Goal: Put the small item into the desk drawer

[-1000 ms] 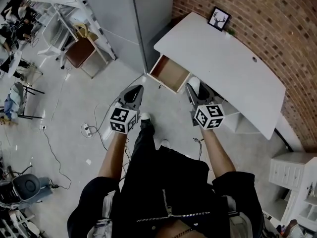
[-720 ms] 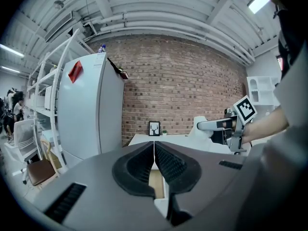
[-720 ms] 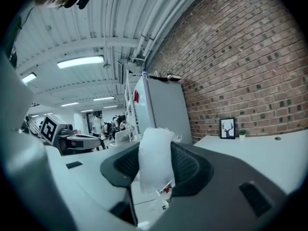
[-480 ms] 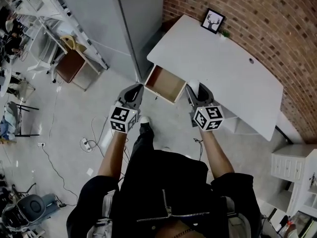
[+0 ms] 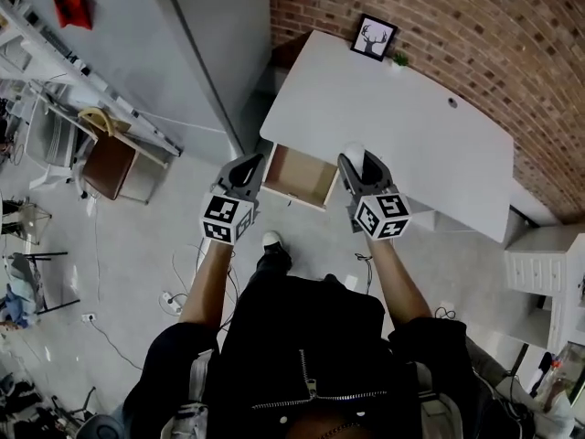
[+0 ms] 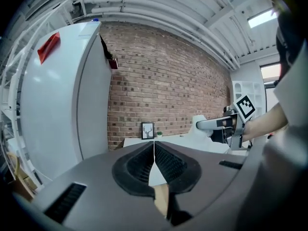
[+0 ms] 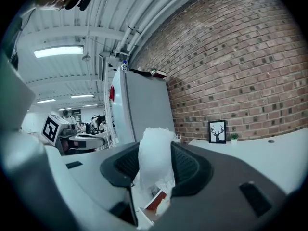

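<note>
I'm holding the right gripper [image 5: 362, 166] clamped on the small white item [image 7: 155, 155] at the desk's [image 5: 411, 140] front edge, beside the open drawer [image 5: 297, 174]. My left gripper [image 5: 245, 168] is hovering with its jaws pressed together and empty.

Office-lab workspace: brick wall [image 5: 439, 26], white desk [image 5: 393, 126], metal racks [image 5: 55, 71], floor cables [image 5: 99, 273], strip lights [image 7: 60, 51].

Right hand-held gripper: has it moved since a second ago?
Yes. The right hand-held gripper has come forward toward the desk, now beside the open drawer.
</note>
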The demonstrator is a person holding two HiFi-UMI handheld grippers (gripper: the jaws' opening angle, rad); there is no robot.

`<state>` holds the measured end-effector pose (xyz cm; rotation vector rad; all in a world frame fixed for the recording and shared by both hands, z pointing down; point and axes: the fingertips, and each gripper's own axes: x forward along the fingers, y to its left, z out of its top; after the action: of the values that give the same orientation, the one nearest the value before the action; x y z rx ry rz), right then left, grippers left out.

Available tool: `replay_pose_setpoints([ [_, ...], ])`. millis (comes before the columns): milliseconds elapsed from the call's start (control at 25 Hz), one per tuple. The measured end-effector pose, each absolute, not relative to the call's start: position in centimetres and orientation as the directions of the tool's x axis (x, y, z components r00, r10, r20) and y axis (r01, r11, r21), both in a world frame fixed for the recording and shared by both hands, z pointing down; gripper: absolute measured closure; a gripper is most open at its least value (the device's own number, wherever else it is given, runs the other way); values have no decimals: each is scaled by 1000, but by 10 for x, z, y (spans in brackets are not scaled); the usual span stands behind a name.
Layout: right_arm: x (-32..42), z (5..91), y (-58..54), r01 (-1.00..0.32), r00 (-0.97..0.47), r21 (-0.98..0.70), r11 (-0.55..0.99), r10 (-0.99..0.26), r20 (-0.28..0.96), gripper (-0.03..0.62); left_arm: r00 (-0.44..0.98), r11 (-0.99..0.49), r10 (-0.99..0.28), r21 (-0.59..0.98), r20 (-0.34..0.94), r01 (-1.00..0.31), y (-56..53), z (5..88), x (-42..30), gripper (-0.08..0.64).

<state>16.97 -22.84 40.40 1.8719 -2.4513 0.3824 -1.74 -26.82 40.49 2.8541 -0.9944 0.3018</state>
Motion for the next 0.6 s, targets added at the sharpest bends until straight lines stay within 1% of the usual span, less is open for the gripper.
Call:
replay_pose_setpoints([
  [280, 159, 407, -259, -967, -217, -173, 186, -958, 185, 419, 811, -826, -539, 46, 226, -562, -312, 414, -14, 538],
  [600, 167, 409, -282, -969, -221, -155, 191, -953, 207, 419, 818, -829, -525, 78, 234, -555, -338, 418, -1, 538],
])
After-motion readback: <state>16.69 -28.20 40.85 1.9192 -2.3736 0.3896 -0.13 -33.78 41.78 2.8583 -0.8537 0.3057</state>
